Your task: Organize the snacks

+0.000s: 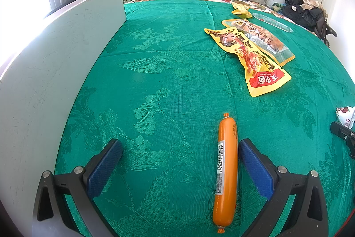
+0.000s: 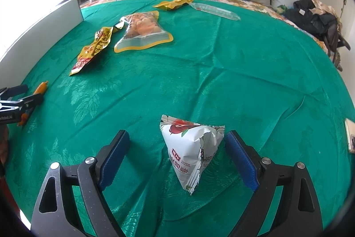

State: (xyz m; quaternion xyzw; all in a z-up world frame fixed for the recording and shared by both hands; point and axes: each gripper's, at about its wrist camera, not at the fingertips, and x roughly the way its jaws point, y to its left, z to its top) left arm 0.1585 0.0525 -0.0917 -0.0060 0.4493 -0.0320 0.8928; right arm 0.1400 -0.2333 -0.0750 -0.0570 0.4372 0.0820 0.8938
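On the bed's green cloth (image 2: pixel 221 63), the right claw (image 2: pixel 177 154) stands wide around a white triangular snack packet (image 2: pixel 190 148), apparently just set down. The left claw (image 1: pixel 179 161) gapes too, an orange sausage (image 1: pixel 225 170) beside its right pad. Next: fetch another snack.

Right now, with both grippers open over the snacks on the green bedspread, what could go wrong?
The orange sausage lies against one finger of the left gripper, not centred, so closing may roll it away. The white pyramid packet between the right gripper fingers looks puffy and could crush or tip. The soft green bedspread could bunch up.
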